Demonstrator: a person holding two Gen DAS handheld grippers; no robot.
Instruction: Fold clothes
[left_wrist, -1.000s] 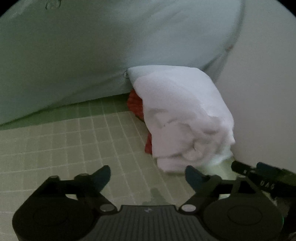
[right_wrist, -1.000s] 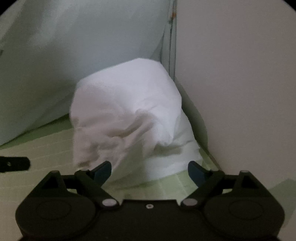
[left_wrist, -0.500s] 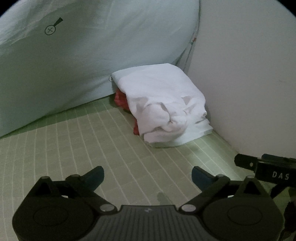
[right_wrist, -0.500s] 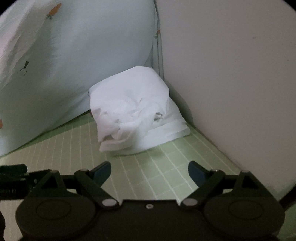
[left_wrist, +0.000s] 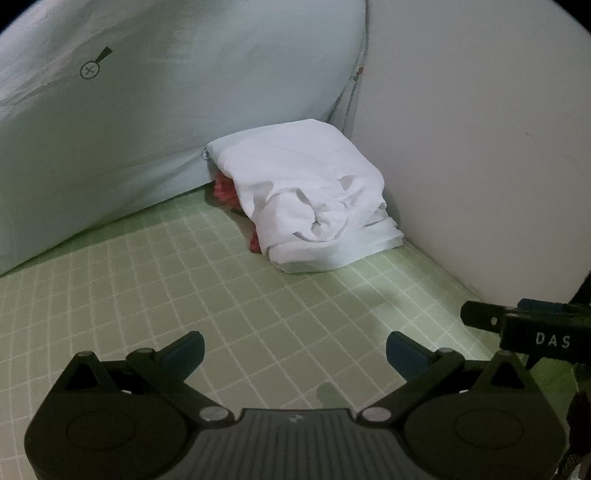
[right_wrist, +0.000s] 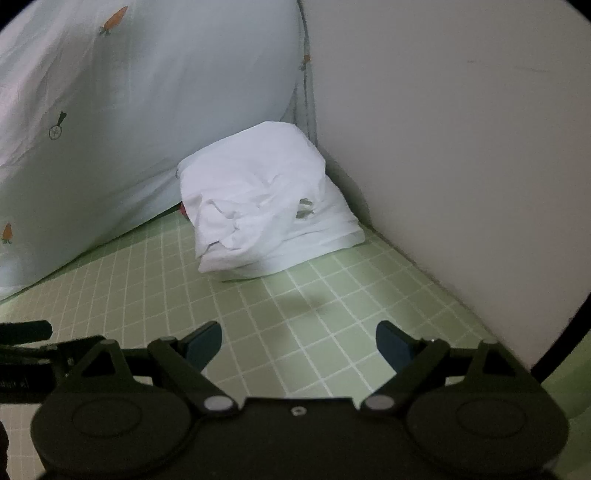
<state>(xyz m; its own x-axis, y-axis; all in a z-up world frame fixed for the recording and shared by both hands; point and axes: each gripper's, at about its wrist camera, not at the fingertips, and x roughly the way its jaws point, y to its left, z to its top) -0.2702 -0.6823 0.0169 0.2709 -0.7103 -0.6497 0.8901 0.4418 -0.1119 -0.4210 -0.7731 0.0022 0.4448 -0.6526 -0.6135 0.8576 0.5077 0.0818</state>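
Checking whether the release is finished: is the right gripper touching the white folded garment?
Apart. In the right wrist view, bare green mat lies between the open right gripper and the white folded garment.

left black two-finger gripper with blue pads (left_wrist: 294, 352): jaws spread wide, nothing between them | right black two-finger gripper with blue pads (right_wrist: 298, 343): same deal, wide apart, gap bare

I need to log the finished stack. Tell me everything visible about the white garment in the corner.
The white garment is a soft, thin-looking cloth folded into a rough bundle, smooth on top and crumpled along its front edge. It lies on the green checked sheet, tucked into the corner against the pale pillow and the wall, covering a red item beneath. Neither claw touches it.
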